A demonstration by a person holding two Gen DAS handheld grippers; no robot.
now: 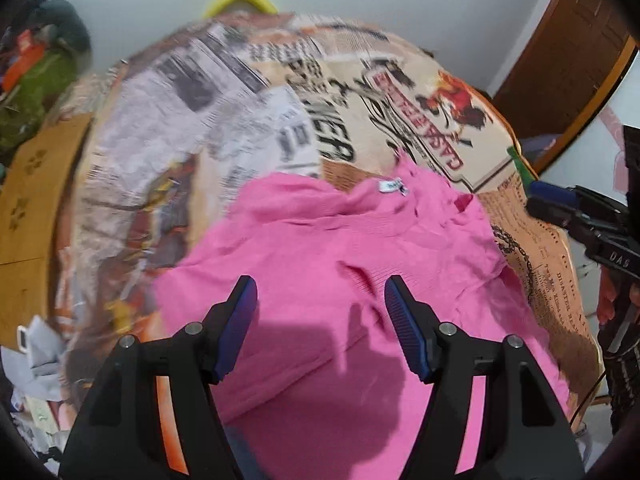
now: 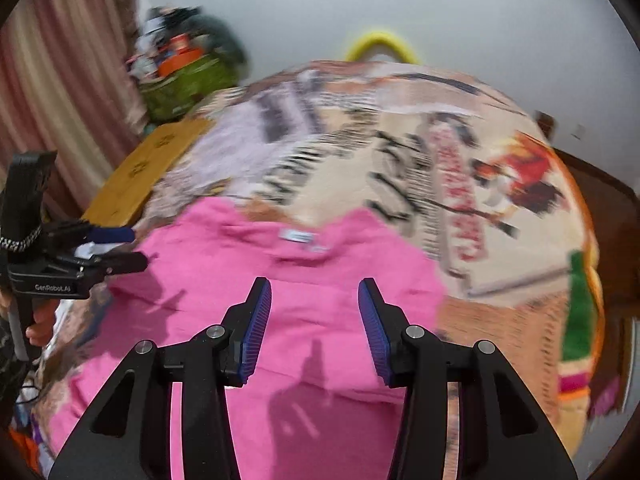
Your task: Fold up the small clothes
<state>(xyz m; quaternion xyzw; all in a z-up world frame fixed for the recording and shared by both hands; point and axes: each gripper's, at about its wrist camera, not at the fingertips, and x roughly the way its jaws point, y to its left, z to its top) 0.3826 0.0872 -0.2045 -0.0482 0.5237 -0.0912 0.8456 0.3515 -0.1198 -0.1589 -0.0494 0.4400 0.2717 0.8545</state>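
Observation:
A pink garment (image 1: 328, 248) lies spread on the printed tablecloth, its collar and white label (image 1: 391, 186) toward the far side. It also shows in the right wrist view (image 2: 288, 288) with the label (image 2: 298, 236). My left gripper (image 1: 320, 292) is open and empty, hovering over the garment's near middle. My right gripper (image 2: 315, 294) is open and empty above the garment. The right gripper shows at the right edge of the left wrist view (image 1: 576, 216); the left gripper shows at the left edge of the right wrist view (image 2: 112, 248).
A round table under a newspaper-print cloth (image 1: 360, 92) fills both views. A wooden board (image 2: 148, 168) lies at its left edge, with a green cluttered pile (image 2: 188, 76) behind. A yellow curved object (image 2: 380, 46) stands at the far edge. A wooden door (image 1: 568, 40) is at right.

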